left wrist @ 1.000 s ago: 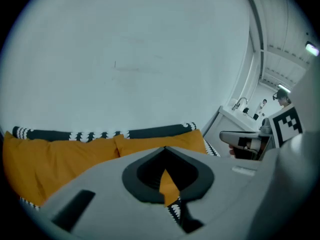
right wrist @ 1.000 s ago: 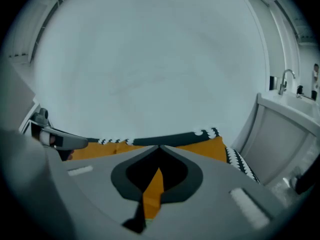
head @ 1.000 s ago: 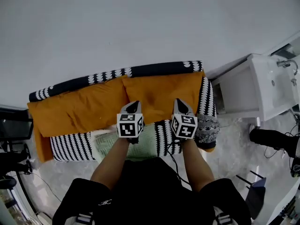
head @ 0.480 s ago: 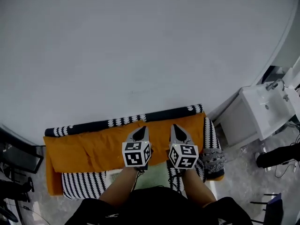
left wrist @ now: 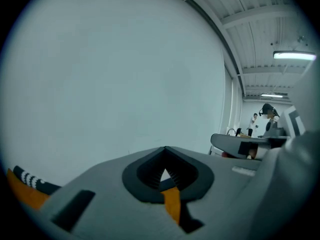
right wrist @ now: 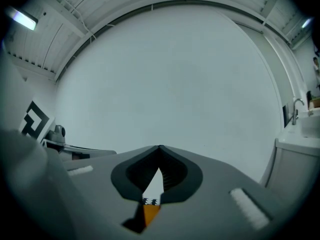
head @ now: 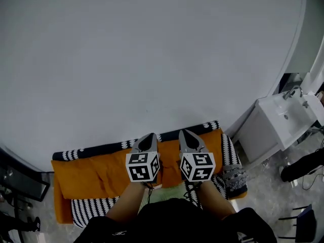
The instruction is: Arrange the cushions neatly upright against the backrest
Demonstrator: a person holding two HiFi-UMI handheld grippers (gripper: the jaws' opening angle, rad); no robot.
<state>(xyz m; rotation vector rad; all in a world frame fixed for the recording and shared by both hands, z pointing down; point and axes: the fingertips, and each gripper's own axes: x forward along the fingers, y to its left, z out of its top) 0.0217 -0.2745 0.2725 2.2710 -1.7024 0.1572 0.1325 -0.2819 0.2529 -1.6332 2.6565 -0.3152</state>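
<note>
Along the sofa (head: 91,151) back edge, below my tips, orange cushions (head: 96,169) run side to side; left gripper (head: 150,138) and right gripper (head: 185,136) fully closed, empty, one above each

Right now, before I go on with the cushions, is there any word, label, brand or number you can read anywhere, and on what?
None: no readable text in any view.
The left gripper and right gripper carry only black-and-white square markers, no letters or digits.
The white sink unit shows no label.
</note>
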